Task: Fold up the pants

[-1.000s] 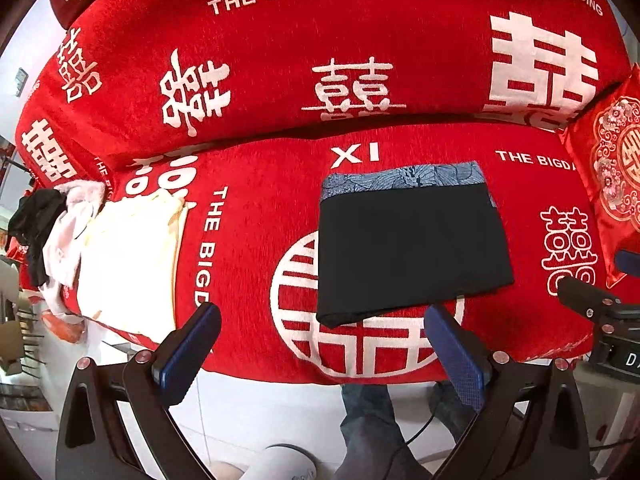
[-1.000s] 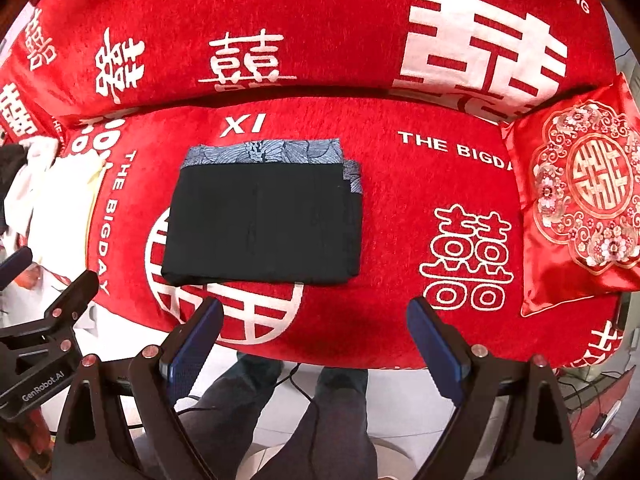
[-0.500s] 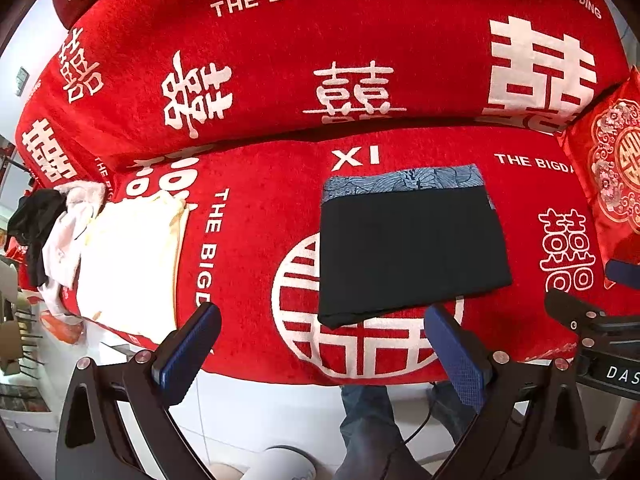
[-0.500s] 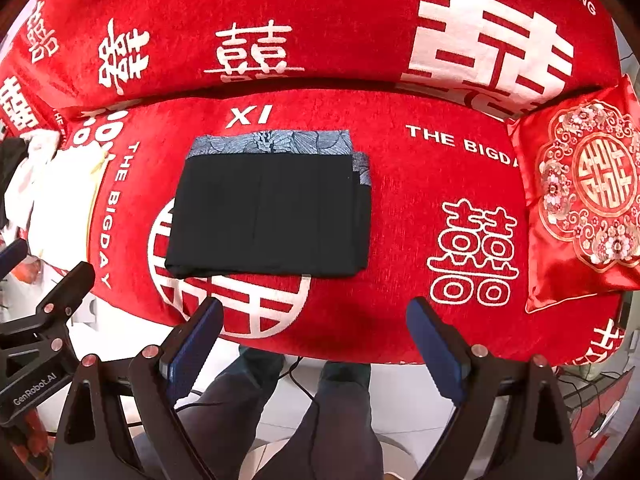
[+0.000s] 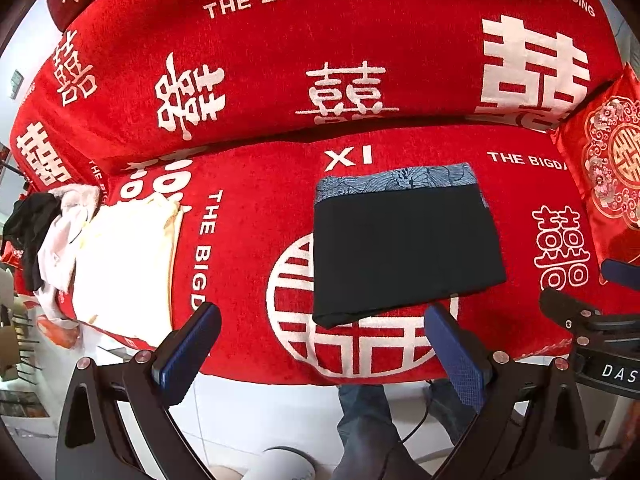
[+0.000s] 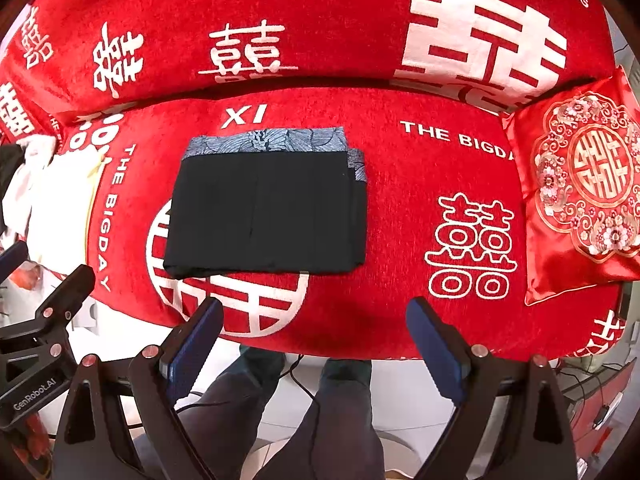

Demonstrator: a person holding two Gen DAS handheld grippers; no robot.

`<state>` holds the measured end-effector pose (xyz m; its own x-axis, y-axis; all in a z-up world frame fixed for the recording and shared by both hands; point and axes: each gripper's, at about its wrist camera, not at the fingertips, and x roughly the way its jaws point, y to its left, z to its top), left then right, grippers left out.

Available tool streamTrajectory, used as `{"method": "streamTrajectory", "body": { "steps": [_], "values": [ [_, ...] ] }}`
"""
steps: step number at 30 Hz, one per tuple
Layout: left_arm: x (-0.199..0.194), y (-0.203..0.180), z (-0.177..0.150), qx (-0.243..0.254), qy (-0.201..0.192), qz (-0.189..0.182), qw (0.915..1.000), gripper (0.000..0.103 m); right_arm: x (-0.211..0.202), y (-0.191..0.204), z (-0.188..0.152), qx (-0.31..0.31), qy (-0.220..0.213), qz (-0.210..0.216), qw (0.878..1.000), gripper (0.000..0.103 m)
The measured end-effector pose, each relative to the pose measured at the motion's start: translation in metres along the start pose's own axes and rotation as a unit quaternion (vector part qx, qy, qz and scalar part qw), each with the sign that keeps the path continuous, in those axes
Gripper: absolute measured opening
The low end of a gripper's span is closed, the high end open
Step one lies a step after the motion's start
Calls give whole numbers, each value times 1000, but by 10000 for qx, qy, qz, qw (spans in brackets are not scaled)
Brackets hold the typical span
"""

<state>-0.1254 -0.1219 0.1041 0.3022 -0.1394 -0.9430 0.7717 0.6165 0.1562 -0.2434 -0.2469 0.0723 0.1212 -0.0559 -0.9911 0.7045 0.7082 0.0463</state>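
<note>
Black pants (image 5: 404, 252) (image 6: 268, 212) lie folded into a flat rectangle on the red sofa seat, with a blue-grey patterned waistband along the far edge. My left gripper (image 5: 320, 328) is open and held back from the sofa's front edge, just short of the pants' near edge. My right gripper (image 6: 316, 320) is open too, hovering in front of the seat, below and right of the pants. Neither holds anything. Each gripper shows at the edge of the other's view.
The red sofa cover (image 6: 400, 184) carries white characters and lettering. A cream folded garment (image 5: 124, 268) and a heap of white and dark clothes (image 5: 40, 232) lie at the left. A red embroidered cushion (image 6: 584, 200) sits at the right. A person's legs (image 6: 340, 412) stand below.
Both grippers have drifted slightly toward the sofa, so the pants sit a little lower and larger in view. The pants have not moved and both grippers stay open.
</note>
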Motion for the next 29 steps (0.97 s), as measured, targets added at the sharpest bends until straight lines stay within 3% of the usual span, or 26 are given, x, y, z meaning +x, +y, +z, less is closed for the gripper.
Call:
{"method": "streamTrajectory", "body": {
  "steps": [29],
  "values": [
    [-3, 1, -1, -63, -75, -221, 9997, 102, 0, 5, -3, 9, 9, -10, 10000, 94]
  ]
}}
